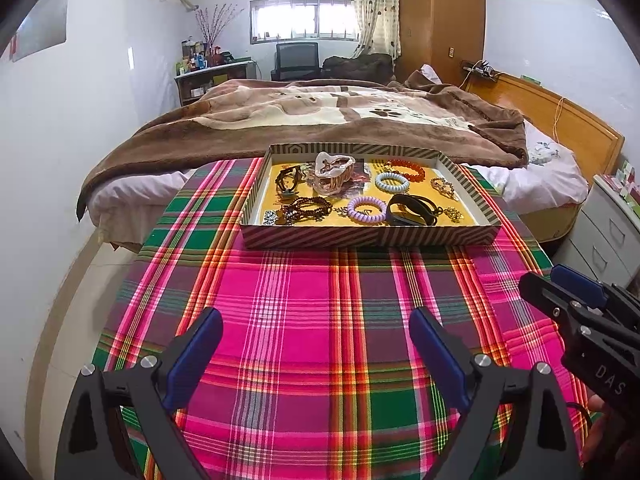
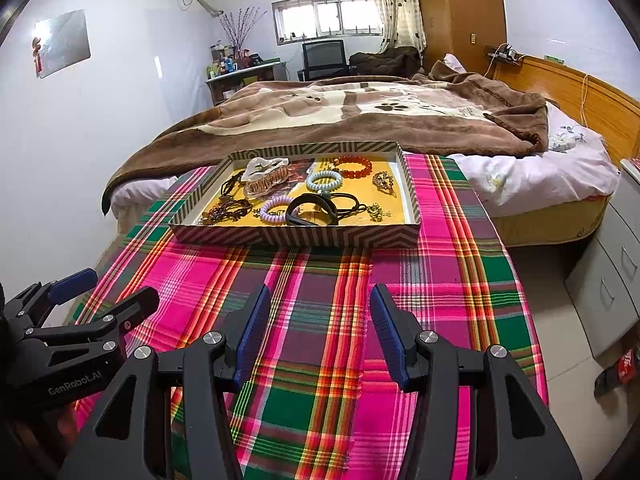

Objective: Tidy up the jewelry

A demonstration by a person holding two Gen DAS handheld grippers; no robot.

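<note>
Plaid tablecloth, jewelry tray, both grippers' jaws released, red floor item only right view.

Plaid-covered counter lies bare between both sets of fingers and the striped tray; passage forward is unobstructed. Tray's near wall stands as a low barrier across the approach. Inside, jewelry crowds the floor: black band, purple coil ring, hair claw nearly touching. Bed blocks just behind the tray. Drawer unit bounds the right.
</note>
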